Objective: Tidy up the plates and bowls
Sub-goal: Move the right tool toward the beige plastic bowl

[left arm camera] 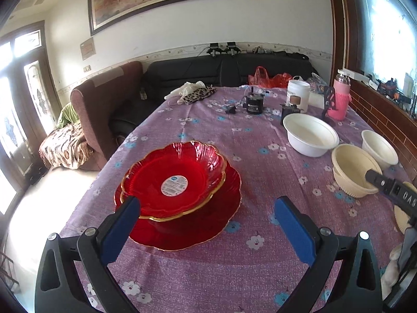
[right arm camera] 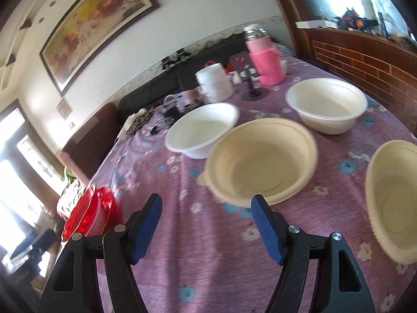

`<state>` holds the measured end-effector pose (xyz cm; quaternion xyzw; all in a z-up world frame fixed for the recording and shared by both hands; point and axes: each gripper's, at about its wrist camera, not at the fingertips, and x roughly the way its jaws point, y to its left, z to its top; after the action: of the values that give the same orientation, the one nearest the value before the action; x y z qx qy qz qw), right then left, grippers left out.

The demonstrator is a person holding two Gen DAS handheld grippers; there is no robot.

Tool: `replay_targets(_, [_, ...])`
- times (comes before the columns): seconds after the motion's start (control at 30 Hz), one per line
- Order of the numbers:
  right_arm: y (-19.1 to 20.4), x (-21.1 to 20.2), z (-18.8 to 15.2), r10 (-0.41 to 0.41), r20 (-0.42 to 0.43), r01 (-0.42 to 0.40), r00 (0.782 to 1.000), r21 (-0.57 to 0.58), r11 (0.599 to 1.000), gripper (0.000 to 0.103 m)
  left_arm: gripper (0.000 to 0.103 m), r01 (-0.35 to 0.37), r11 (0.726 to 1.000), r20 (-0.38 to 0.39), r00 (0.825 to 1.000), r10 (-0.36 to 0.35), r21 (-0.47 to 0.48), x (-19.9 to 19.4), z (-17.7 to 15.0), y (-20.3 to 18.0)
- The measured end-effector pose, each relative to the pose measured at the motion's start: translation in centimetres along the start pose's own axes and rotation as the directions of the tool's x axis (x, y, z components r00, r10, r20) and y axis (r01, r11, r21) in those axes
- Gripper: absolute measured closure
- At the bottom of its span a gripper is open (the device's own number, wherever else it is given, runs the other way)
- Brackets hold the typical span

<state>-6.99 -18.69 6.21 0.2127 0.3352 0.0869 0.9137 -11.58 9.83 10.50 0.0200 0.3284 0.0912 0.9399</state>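
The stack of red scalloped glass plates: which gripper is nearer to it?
Left. The left gripper hangs open right at the stack of red scalloped glass plates; the right gripper is off toward the cream plastic bowl.

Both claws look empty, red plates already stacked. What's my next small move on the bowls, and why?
Probably ease the right claw forward onto the near rim of the cream bowl just ahead. Its jaws stand open with nothing between them, and that bowl sits alone between the white bowl and another cream bowl, still unstacked.
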Motion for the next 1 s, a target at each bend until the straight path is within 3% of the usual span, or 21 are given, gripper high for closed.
replay_targets(0.37, [-4.9,-1.2,4.0,-0.11,0.061,0.102,0.992,0.116,0.988,0.028,0.0,0.09,0.996,-0.042,0.995,-0.091,-0.019,0.9,-0.3,-0.6])
replay_targets(0.77, [-6.1,2.7,5.2,-0.186,-0.039,0.189,0.982,0.115,0.975,0.028,0.0,0.169,0.986,-0.011,0.986,-0.169,-0.018,0.1,-0.5,-1.8])
replay_targets(1.0, [-5.4,5.9,5.5,-0.277,-0.056,0.28,0.959,0.052,0.959,0.026,0.0,0.195,0.98,-0.012,0.981,-0.196,-0.031,-0.1,-1.0,-1.7])
